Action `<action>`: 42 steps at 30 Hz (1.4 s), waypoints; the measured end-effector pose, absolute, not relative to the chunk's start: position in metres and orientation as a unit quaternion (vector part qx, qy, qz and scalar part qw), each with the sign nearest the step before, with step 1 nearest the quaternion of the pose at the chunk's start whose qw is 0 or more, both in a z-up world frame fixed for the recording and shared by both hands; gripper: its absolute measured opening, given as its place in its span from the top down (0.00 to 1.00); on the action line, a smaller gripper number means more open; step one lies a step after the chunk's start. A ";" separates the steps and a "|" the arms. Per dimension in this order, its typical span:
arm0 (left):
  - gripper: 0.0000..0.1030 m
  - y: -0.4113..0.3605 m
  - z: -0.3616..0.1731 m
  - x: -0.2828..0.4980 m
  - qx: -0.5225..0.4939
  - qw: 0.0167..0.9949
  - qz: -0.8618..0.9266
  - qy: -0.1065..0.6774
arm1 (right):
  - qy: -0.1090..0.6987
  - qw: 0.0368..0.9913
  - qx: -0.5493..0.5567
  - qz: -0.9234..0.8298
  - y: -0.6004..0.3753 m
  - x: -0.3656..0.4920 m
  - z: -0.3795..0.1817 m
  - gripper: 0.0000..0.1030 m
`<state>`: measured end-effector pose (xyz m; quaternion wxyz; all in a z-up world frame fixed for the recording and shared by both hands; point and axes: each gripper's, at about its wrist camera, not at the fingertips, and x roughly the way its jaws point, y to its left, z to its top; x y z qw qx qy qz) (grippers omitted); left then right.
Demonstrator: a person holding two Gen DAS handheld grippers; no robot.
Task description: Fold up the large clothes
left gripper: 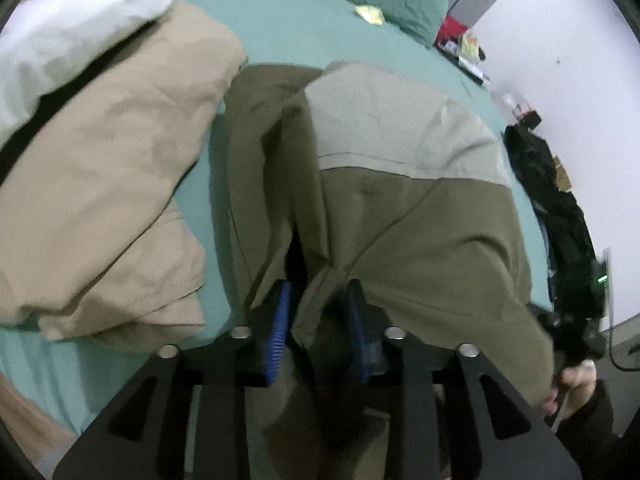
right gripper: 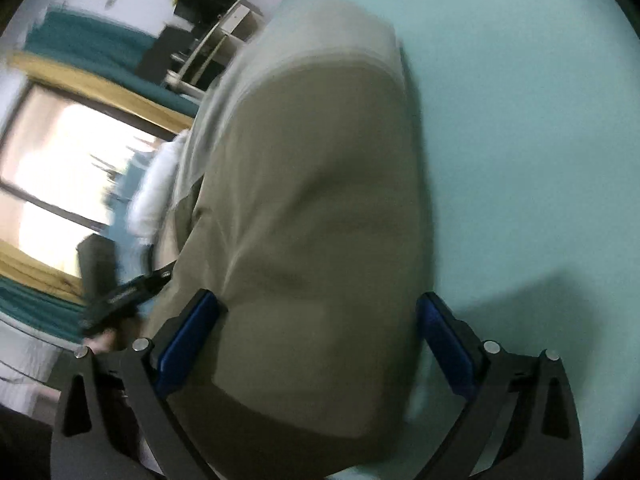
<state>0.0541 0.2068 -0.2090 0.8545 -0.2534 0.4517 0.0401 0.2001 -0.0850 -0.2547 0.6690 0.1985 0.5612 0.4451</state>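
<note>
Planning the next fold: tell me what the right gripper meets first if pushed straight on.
Most likely the olive garment, already lying between the open jaws of the right gripper on the green sheet; depth is blurred.

Right gripper point(right gripper: 320, 344) jaws wide apart, olive garment point(right gripper: 304, 220) between blue pads point(right gripper: 188, 340), draped over teal bedsheet point(right gripper: 520, 140); view blurred.

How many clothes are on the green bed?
3 that I can tell: the olive garment in the middle, a tan garment beside it, and a white one on top of the tan. The far clutter may hide more.
</note>
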 end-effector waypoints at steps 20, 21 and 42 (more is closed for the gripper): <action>0.35 0.129 -0.152 0.045 -0.234 0.885 0.013 0.401 | 0.494 0.792 0.068 0.352 -0.170 0.145 -0.184 0.60; 0.35 0.122 -0.155 0.050 -0.234 0.884 0.004 0.404 | 0.496 0.793 0.070 0.346 -0.182 0.144 -0.184 0.60; 0.17 0.073 -0.255 0.098 -0.276 0.811 -0.079 0.510 | 0.545 0.757 0.076 0.352 -0.226 0.163 -0.198 0.31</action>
